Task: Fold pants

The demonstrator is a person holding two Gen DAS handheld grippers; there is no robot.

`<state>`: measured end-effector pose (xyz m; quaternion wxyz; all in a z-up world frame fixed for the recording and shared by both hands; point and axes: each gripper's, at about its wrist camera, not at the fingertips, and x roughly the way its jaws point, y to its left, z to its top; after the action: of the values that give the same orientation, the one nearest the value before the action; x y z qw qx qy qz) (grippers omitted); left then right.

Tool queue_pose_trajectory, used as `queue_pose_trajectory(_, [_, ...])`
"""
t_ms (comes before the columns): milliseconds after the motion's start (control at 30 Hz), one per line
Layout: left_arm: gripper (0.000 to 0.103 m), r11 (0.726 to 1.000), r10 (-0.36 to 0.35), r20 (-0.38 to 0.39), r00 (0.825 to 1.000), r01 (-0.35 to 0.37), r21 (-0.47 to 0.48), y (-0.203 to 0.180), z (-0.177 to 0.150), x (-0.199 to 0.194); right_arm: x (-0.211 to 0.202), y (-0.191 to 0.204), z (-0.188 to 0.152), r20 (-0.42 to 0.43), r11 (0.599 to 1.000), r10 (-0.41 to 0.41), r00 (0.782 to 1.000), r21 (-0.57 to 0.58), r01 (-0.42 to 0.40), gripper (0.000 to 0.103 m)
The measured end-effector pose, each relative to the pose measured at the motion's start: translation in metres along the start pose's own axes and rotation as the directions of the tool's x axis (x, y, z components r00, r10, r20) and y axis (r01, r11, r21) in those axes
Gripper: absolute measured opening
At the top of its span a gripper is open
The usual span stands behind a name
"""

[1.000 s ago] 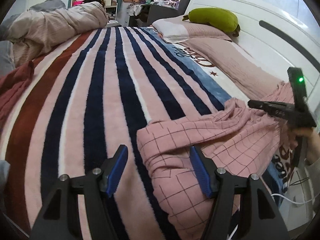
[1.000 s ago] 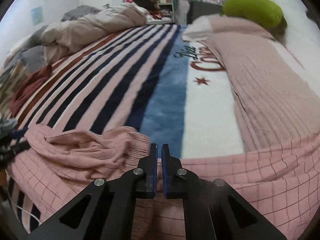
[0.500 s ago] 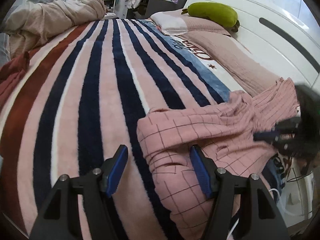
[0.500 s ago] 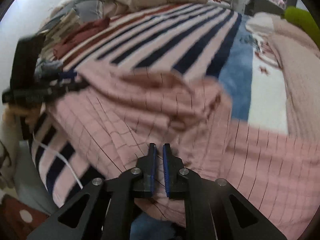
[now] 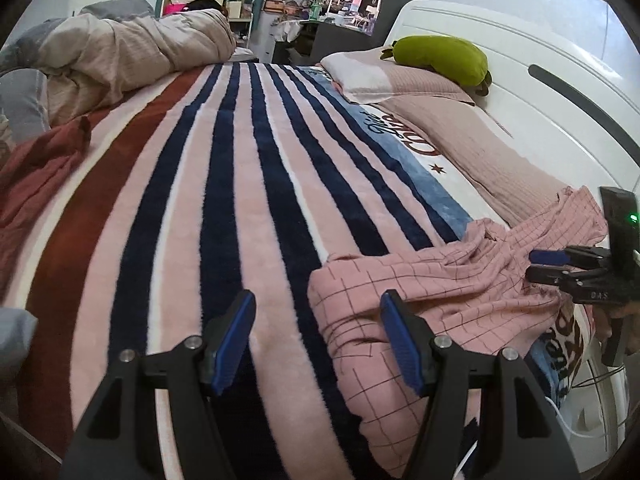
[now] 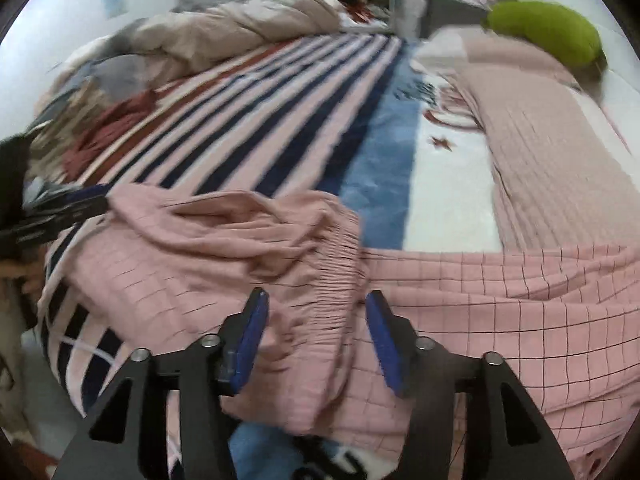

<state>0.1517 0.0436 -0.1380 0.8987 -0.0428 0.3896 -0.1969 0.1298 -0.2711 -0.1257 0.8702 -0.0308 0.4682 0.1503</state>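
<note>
Pink checked pants (image 5: 432,288) lie crumpled along the near edge of the striped bed blanket (image 5: 224,200). My left gripper (image 5: 316,340) is open over the pants' left end, its right finger on the cloth and its left finger over the blanket. In the right wrist view the pants (image 6: 500,304) spread wide, the elastic waistband bunched in the middle. My right gripper (image 6: 314,340) is open just above the waistband, holding nothing. The right gripper also shows at the right edge of the left wrist view (image 5: 544,266).
A green plush (image 5: 440,56) lies on pink pillows by the white headboard (image 5: 540,92). A rumpled beige duvet (image 5: 120,56) and a dark red garment (image 5: 36,176) lie at the bed's far left. Shelves and clutter stand behind the bed.
My right gripper was shut on the pants while swinging over them; now it is open above the waistband. The left gripper has stayed open at the pants' left end.
</note>
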Motion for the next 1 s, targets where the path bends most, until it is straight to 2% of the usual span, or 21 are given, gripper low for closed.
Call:
queue_pose_trajectory(100, [0.061,1.0,0.001,-0.004,1.0,-0.001,-0.001,0.0,0.001,0.001,0.027,-0.01,-0.003,-0.085,0.988,0.13,0.988,0.097,-0.122,0.058])
queue_pose_trajectory(133, [0.061,1.0,0.002,-0.005,1.0,-0.002,0.002,-0.001,0.001,0.002,0.031,-0.01,-0.005,-0.083,0.985,0.144,0.986,0.104,-0.135,0.054])
queue_pose_trajectory(167, [0.061,1.0,0.004,-0.005,1.0,-0.004,0.006,-0.001,0.001,0.002,0.033,-0.007,-0.008,-0.073,0.985,0.148,0.986,0.095,-0.141,0.049])
queue_pose_trajectory(200, [0.061,1.0,0.005,-0.005,1.0,-0.005,0.009,-0.002,0.001,0.002,0.034,-0.003,-0.009,-0.059,0.989,0.133,0.989,0.079,-0.128,0.031])
queue_pose_trajectory(233, [0.061,1.0,0.007,-0.007,1.0,-0.007,0.012,-0.003,0.0,0.003,0.033,0.0,-0.01,-0.04,0.992,0.118,0.992,0.06,-0.115,0.017])
queue_pose_trajectory(333, [0.061,1.0,0.007,-0.01,1.0,-0.007,0.02,-0.005,-0.001,0.004,0.022,0.002,-0.011,0.011,0.992,0.109,0.994,0.062,-0.109,0.013])
queue_pose_trajectory(433, [0.061,1.0,-0.002,-0.005,1.0,0.002,0.023,-0.007,-0.001,0.002,0.0,-0.002,-0.009,0.07,0.995,0.066,0.995,0.072,-0.071,0.013])
queue_pose_trajectory(500, [0.061,1.0,-0.014,-0.005,1.0,0.014,0.024,-0.009,-0.001,0.003,-0.01,-0.007,-0.009,0.073,0.995,0.046,0.996,0.082,-0.052,0.013])
queue_pose_trajectory(567, [0.061,1.0,-0.019,-0.008,1.0,0.019,0.023,-0.01,-0.001,0.004,-0.01,-0.011,-0.012,0.06,0.997,0.01,0.998,0.08,-0.014,0.013])
queue_pose_trajectory(700, [0.061,1.0,-0.013,-0.008,1.0,0.013,0.021,-0.009,-0.001,0.005,0.01,-0.012,-0.019,-0.012,0.995,0.01,1.0,0.099,-0.009,0.021])
queue_pose_trajectory(733, [0.061,1.0,-0.012,-0.006,1.0,0.012,0.016,-0.008,0.0,0.004,0.006,-0.011,-0.018,-0.002,0.996,0.0,1.0,0.087,0.0,0.025])
queue_pose_trajectory(833, [0.061,1.0,-0.003,0.008,1.0,0.003,0.005,-0.002,0.003,0.001,-0.017,-0.01,-0.007,0.063,0.998,-0.035,0.997,0.053,0.031,0.027])
queue_pose_trajectory(1000, [0.061,1.0,0.002,0.021,1.0,-0.002,-0.018,0.003,0.005,-0.002,-0.029,0.004,0.019,0.127,1.0,-0.013,0.992,-0.026,0.016,0.026])
